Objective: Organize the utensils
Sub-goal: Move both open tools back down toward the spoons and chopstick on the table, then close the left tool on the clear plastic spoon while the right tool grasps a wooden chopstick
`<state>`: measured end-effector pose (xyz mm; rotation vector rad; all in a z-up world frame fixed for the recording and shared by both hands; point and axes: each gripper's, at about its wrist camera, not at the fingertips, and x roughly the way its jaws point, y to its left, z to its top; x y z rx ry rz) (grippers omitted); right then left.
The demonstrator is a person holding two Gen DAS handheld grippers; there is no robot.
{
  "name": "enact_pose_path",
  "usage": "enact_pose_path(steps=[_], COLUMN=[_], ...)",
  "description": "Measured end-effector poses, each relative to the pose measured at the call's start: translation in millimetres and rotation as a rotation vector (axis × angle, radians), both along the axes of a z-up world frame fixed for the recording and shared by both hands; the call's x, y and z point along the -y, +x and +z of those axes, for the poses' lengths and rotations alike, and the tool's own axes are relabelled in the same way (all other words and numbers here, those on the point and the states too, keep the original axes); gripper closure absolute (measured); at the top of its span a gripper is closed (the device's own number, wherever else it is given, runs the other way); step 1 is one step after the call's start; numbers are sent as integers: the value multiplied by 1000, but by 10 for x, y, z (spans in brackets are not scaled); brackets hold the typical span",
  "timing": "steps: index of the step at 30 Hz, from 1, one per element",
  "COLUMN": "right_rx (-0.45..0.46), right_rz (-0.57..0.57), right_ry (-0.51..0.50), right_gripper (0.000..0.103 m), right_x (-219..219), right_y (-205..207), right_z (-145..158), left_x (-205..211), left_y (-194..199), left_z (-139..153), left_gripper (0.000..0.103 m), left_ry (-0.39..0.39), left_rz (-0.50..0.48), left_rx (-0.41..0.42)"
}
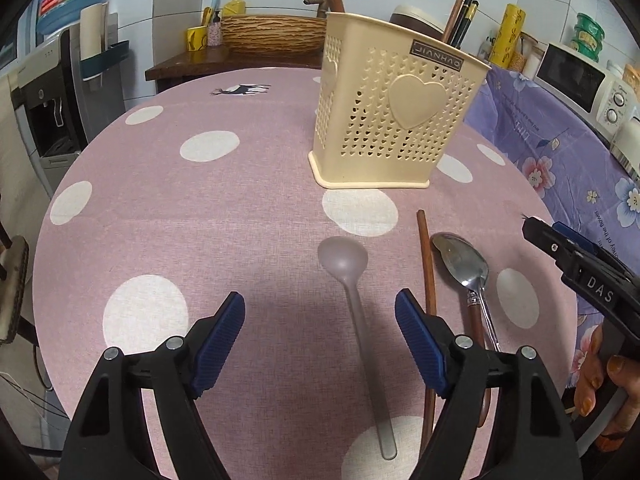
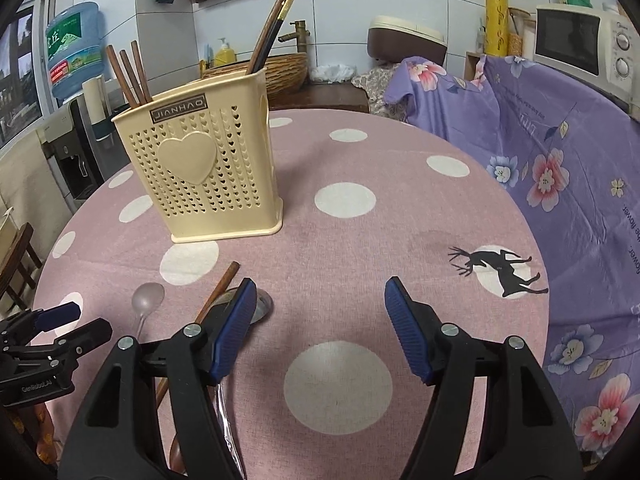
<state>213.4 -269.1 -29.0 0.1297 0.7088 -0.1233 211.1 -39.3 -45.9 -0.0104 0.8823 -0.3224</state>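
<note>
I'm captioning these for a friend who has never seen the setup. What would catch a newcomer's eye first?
Probably the cream utensil holder with its raised heart, upright on the pink polka-dot tablecloth, chopsticks poking out. In front of it lie a translucent spoon, a brown chopstick and a metal spoon, with both grippers open over them.

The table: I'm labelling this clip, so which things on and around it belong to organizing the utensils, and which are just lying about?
Belongs to the job:
- cream utensil holder
- translucent plastic spoon
- metal spoon
- loose brown chopstick
- chopsticks in the holder

Just lying about:
- microwave
- water bottle
- woven basket
- yellow soap dispenser
</note>
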Motion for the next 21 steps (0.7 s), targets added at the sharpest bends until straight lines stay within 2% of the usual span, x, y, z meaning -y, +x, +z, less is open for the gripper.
enact_pose_path(steps=[5,14,21], right_rx=[8,0,-2], right_rz=[6,-6,-1], right_ry=[-7,-3,-9], right_gripper=[36,36,36], right_x=[-45,-44,-67], right_y=[-39,-73,-69], right_z=[8,8,11], left_x=[108,253,380], left_y=[102,240,349], left_z=[-120,-182,-197], left_gripper=[45,53,62], left_ry=[5,34,89], left_rz=[-13,-17,-18], left_rx=[-54,-76,-68])
